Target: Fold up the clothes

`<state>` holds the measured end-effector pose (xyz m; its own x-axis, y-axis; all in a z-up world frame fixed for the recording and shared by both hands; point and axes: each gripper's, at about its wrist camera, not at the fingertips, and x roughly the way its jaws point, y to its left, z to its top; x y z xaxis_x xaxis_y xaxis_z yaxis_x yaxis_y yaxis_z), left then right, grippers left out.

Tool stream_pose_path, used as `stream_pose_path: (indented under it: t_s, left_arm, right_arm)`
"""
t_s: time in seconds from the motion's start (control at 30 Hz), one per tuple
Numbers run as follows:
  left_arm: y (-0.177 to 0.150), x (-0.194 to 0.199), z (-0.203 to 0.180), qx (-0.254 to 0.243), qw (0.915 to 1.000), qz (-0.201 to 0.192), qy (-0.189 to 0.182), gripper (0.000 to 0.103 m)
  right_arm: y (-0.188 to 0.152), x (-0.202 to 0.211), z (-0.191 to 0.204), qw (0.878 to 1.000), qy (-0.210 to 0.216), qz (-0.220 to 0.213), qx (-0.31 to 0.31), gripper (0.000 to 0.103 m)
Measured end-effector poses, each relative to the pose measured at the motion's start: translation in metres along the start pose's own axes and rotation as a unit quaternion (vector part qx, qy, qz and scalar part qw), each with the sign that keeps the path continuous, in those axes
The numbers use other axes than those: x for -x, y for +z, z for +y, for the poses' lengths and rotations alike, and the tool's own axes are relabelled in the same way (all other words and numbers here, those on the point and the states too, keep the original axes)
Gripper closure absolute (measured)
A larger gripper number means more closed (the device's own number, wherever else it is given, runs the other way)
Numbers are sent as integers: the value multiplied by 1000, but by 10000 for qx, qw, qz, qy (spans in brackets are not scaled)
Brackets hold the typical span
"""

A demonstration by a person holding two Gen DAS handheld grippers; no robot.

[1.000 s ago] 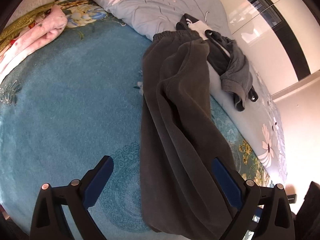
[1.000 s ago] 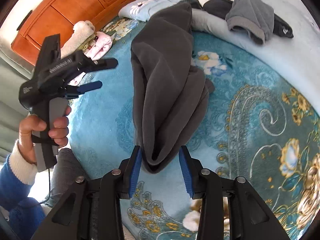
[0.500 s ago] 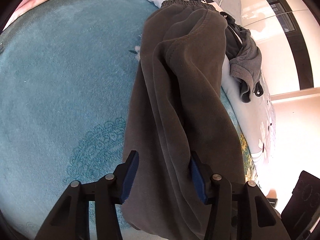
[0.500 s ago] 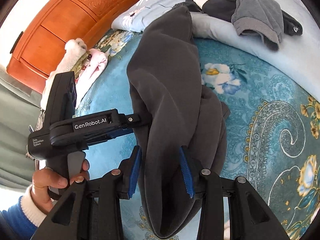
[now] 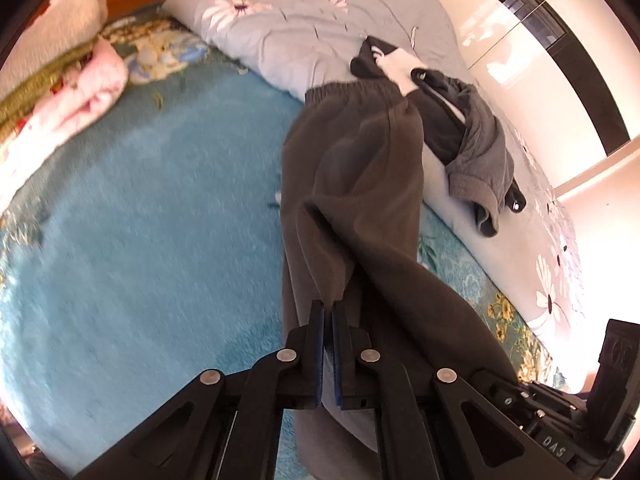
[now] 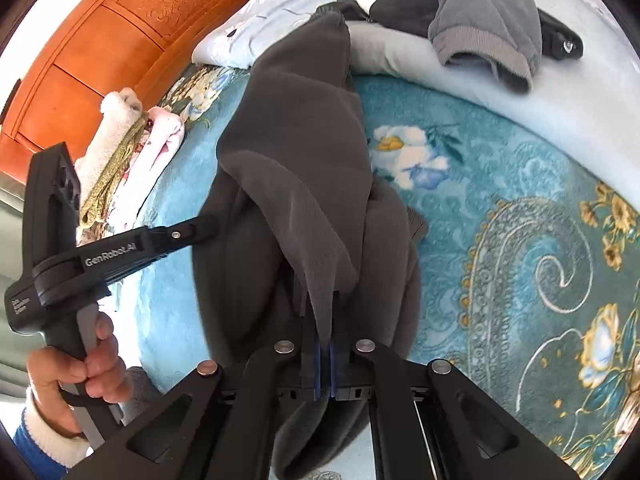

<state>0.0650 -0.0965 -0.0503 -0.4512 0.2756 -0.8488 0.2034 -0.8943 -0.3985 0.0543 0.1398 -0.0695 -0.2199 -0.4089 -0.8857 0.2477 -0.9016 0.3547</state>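
Dark grey sweatpants (image 5: 352,184) lie lengthwise on the blue bedspread (image 5: 140,240), waistband at the far end against the duvet. My left gripper (image 5: 330,312) is shut on a raised fold of the near trouser leg, and the cloth peaks up into its blue pads. In the right wrist view the sweatpants (image 6: 304,140) bunch up toward me, where my right gripper (image 6: 324,340) is shut on another pinched fold. There the left gripper (image 6: 206,226), held by a hand (image 6: 76,376), reaches into the fabric from the left.
A heap of dark and grey clothes (image 5: 472,148) rests on the pale flowered duvet (image 5: 304,28) at the far right. Folded pink and white blankets (image 5: 56,104) lie far left by the wooden headboard (image 6: 120,44). A glossy white wardrobe (image 5: 532,40) stands beyond the bed.
Both grippers have closed from open onto folds of the sweatpants. The left one came in over the leg, pinched it and lifted the cloth. The right one moved forward over the bunched end.
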Motion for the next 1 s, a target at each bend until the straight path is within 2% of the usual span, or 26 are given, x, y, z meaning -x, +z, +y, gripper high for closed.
stream_pose_path:
  t_s: [0.1, 0.2, 0.33, 0.4, 0.47, 0.53, 0.67, 0.73, 0.8, 0.87, 0.93, 1.0]
  left_arm:
    - [27, 33, -1, -246, 9983, -507, 162, 99]
    - [54, 70, -14, -614, 9910, -1161, 245, 99]
    - [90, 122, -34, -1057, 9729, -2030, 336, 99]
    - [103, 140, -35, -1152, 9680, -2198, 375, 99]
    - [112, 146, -35, -1278, 9659, -2214, 408, 99]
    - [108, 149, -30, -1337, 9662, -2175, 353, 99]
    - [71, 121, -27, -1374, 9746, -1744, 281, 99]
    - [48, 104, -32, -1435, 9776, -1516, 271, 99]
    - [34, 98, -48, -1527, 9788, -1365, 50, 99]
    - [24, 103, -71, -1667, 9764, -1338, -317, 99]
    - [13, 113, -99, -1841, 9707, -1355, -739, 99]
    - [1, 127, -126, -1948, 9635, -1329, -1263, 99]
  right_arm:
    - [27, 33, -9, 9973, -282, -664, -106, 101]
    - [53, 79, -8, 9879, -378, -1502, -80, 101]
    - [69, 146, 14, 9652, -389, -2575, 253, 101]
    - [68, 171, 22, 9525, -497, -2973, 428, 101]
    - [68, 187, 27, 9431, -713, -3193, 599, 101]
    - [67, 192, 28, 9397, -835, -3243, 689, 101]
    - [52, 184, 25, 9411, -1058, -3133, 712, 101]
    - [45, 174, 10, 9474, -1125, -2955, 496, 101]
    - [38, 170, -13, 9508, -1154, -2871, 120, 101]
    - [31, 180, -32, 9472, -1270, -2936, -202, 101]
    - [25, 200, -46, 9389, -1467, -3090, -391, 101]
    - [21, 229, -51, 9254, -1734, -3342, -427, 101]
